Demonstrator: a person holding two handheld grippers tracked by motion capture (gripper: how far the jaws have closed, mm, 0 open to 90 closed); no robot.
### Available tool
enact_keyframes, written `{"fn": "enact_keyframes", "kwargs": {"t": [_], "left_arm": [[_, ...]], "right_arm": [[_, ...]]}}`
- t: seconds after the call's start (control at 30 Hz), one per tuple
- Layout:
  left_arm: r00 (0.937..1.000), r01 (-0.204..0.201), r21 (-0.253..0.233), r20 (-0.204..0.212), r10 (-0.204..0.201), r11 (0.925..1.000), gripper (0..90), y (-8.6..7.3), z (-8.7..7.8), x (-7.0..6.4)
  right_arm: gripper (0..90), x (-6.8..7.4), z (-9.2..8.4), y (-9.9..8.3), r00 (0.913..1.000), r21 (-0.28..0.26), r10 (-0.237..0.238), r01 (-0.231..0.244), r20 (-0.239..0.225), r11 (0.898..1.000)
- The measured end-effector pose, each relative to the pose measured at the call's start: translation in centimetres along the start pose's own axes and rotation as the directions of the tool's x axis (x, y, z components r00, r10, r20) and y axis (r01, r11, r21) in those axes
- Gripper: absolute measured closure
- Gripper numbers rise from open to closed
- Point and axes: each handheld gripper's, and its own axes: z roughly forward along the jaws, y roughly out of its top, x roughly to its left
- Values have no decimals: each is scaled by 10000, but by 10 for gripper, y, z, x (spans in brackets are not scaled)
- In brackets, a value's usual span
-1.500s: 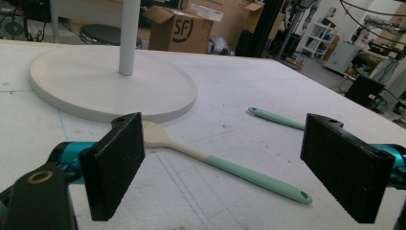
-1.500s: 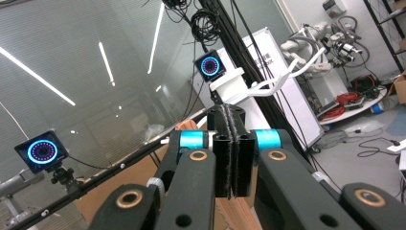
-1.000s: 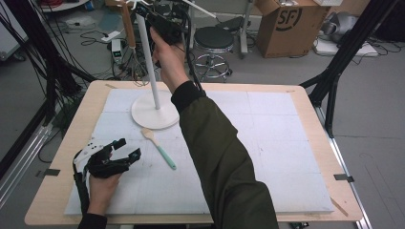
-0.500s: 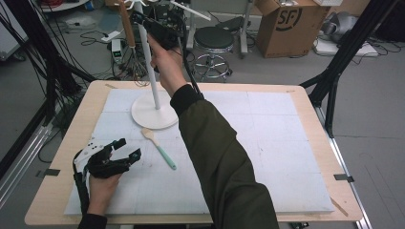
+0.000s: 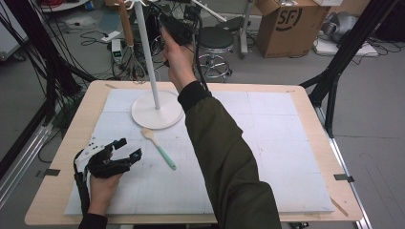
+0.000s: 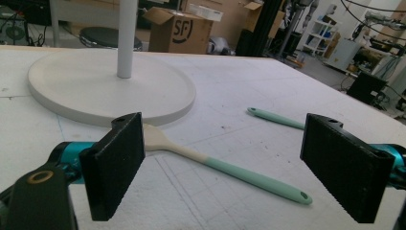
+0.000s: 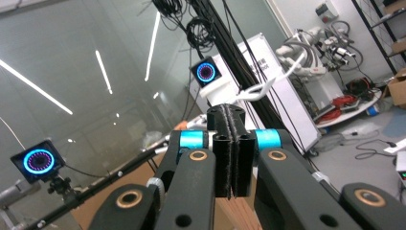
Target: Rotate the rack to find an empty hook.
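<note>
Both grippers show from above: the left gripper [image 5: 125, 151] rests low over the near-left part of the white mat [image 5: 267, 157], in the person's left hand [image 5: 102, 183], its jaws spread wide with nothing between them; in the left gripper view the two black pads [image 6: 115, 167] stand far apart and bare, and past them lies a spatula [image 6: 225, 167] with a cream blade and a mint-green handle, flat on the mat, apart from both pads; its blade end lies just beside the rim of the round white base [image 6: 110, 88] of a stand, whether touching or not I cannot tell; a second mint-green handle [image 6: 275, 118] lies farther off on the mat; from above, the spatula [image 5: 160, 149] sits between the left gripper and the stand's base [image 5: 157, 110], angled toward the near right

Right gripper [image 5: 174, 28] is raised high beyond the far edge of the table [image 5: 57, 176], beside the white pole [image 5: 147, 52] of the stand, at the end of an arm in a dark green sleeve [image 5: 224, 157]; in the right gripper view its pads [image 7: 231, 158] are pressed flat together with nothing seen between them, pointing up toward a glass wall and black poles; a cardboard box [image 5: 286, 24] stands on the floor behind the table, flaps open, contents not discernible
</note>
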Motion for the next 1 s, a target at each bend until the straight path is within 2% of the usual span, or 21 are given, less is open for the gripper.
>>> {"fn": "enact_keyframes", "kwargs": {"t": [0.17, 0.4, 0.57, 0.77, 0.87, 0.93, 1.0], "left_arm": [[10000, -6, 13, 27, 6, 10000, 160, 0, 1, -1], [9998, -166, -49, 95, 166, 9999, 160, 1, 1, -3], [9995, -289, -8, 116, 289, 9996, 160, 1, 2, -5], [9995, -259, 32, 153, 258, 9997, 160, 0, 3, -6], [9987, -493, 177, 147, 491, 9986, 160, 0, 4, -8], [9988, -487, 177, 115, 485, 9987, 160, 0, 4, -8], [9992, -391, 119, 99, 390, 9992, 160, 0, 3, -7]], "right_arm": [[900, 5, 2, -2, 9999, 33, -38, 39, -166, 10000], [900, 13, 10, -9, 9993, 426, -239, 251, -283, 9988], [900, 16, 14, -10, 9989, 526, -291, 310, -371, 9981], [900, 17, 17, -12, 9984, 636, -343, 372, -454, 9973], [899, 16, 17, -15, 9983, 781, -367, 401, -445, 9961], [862, 16, 17, -17, 9982, 784, -395, 429, -455, 9960], [763, 15, 16, -19, 9981, 839, -474, 506, -393, 9952]]}}
